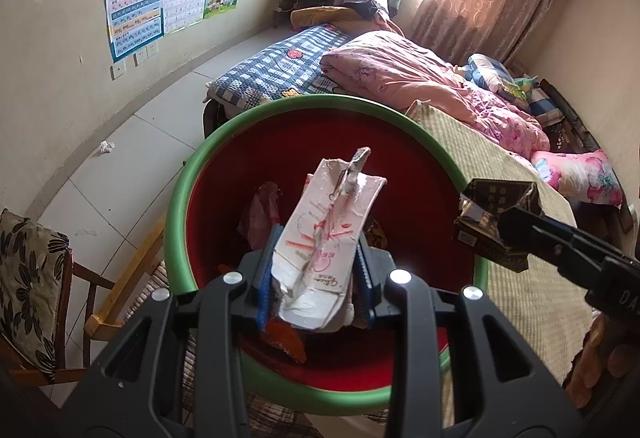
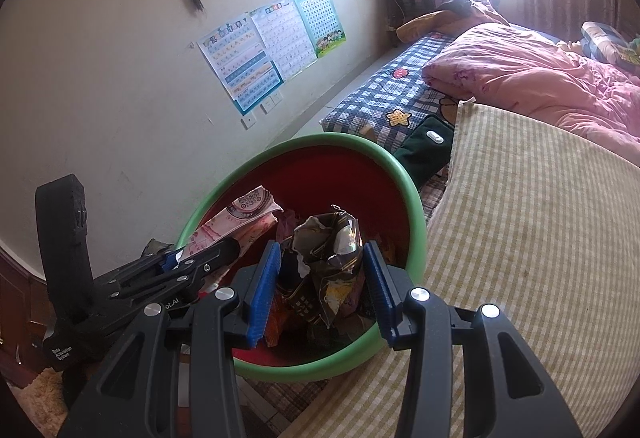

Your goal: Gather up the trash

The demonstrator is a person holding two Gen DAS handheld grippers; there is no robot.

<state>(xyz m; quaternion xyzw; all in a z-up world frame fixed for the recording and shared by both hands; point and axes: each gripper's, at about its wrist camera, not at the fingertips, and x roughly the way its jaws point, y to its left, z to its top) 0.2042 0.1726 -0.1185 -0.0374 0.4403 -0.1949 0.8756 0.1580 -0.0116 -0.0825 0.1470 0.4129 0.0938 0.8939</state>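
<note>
A red basin with a green rim (image 1: 180,205) sits on the bed's edge; it also shows in the right wrist view (image 2: 416,213). My left gripper (image 1: 316,262) is shut on a crumpled white and pink carton (image 1: 328,238) and holds it above the basin. My right gripper (image 2: 320,278) is shut on a crumpled dark wrapper (image 2: 328,250), also over the basin; the wrapper shows in the left wrist view (image 1: 492,213) at the basin's right rim. Other trash lies in the basin, including a pink bag (image 1: 262,213) and an orange wrapper (image 1: 286,338).
The basin rests beside a green-striped mat (image 2: 520,217) on the bed, with a pink quilt (image 1: 420,73) and checked sheet (image 1: 280,65) beyond. A crumpled paper (image 1: 106,147) lies on the tiled floor by the wall. A wooden chair (image 1: 36,278) stands at left.
</note>
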